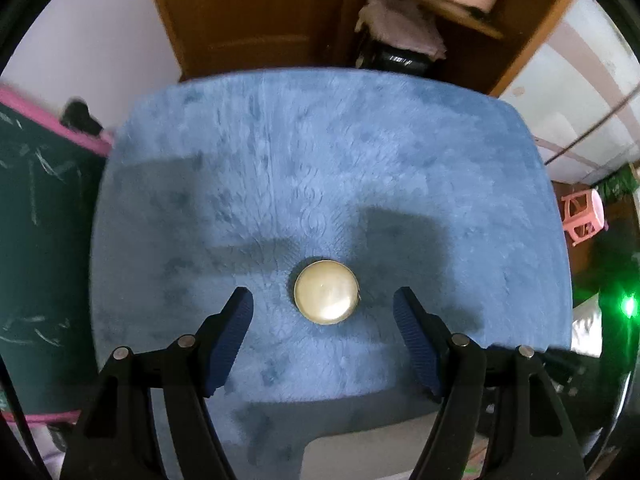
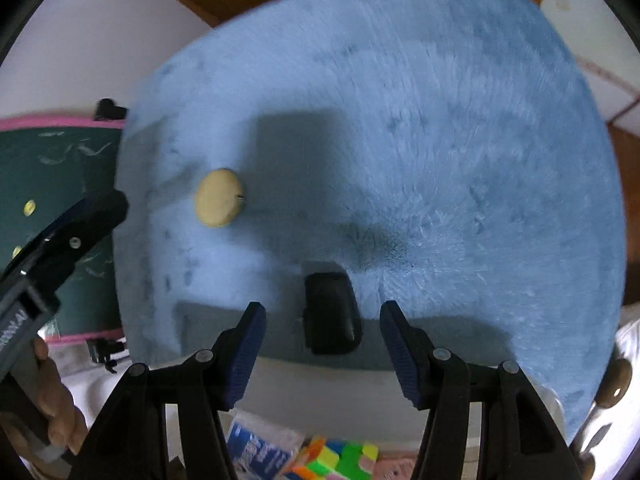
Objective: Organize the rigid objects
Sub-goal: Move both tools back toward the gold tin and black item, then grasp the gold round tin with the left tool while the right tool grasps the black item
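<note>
Cream round tin (image 1: pixel 325 292), black case (image 2: pixel 331 313), plush blue mat (image 1: pixel 360 152), multicoloured cube (image 2: pixel 336 460)

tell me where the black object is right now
In the right wrist view the black object lies on the blue fuzzy mat near its front edge, between and just ahead of the right gripper and its open jaws, untouched.
</note>
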Motion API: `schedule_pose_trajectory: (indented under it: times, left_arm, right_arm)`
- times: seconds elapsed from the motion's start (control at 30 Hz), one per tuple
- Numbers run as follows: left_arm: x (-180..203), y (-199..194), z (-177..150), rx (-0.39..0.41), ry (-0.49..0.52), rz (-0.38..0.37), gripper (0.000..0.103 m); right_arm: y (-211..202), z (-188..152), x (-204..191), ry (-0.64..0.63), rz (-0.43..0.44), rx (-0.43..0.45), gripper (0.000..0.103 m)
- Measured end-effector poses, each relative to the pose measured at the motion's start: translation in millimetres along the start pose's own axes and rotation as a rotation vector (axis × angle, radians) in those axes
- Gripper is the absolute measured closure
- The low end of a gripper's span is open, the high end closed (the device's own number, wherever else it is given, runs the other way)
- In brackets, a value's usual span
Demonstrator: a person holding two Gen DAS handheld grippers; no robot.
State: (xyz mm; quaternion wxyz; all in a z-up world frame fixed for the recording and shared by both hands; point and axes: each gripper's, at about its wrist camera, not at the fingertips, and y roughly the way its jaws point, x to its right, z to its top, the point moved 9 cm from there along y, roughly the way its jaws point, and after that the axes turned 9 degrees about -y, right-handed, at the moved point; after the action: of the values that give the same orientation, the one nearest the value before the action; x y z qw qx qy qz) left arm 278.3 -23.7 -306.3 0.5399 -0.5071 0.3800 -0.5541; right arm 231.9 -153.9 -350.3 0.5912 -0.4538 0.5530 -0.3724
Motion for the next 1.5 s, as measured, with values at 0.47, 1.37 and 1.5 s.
schedule_pose_trajectory:
  times: [0.47, 1.37, 1.5]
  left_arm:
    - [3.2, 68.8, -3.5, -0.165, -0.061, 0.018, 0.027]
    - [41.8, 99.7, -31.3, -0.135, 0.029, 0.126, 0.044]
    - [41.9, 85.1, -33.9, -0.100, 0.009, 0.106, 0.044]
  right_arm:
    - [52.4, -3.6, 1.5, 0.042, -0.044, -0.123, 0.043]
    - [65.6, -17.0, -20.8, -0.059, -0.157, -0.127, 0.065]
    - [59.7, -18.6, -10.2, -0.028, -0.121, -0.114, 0.065]
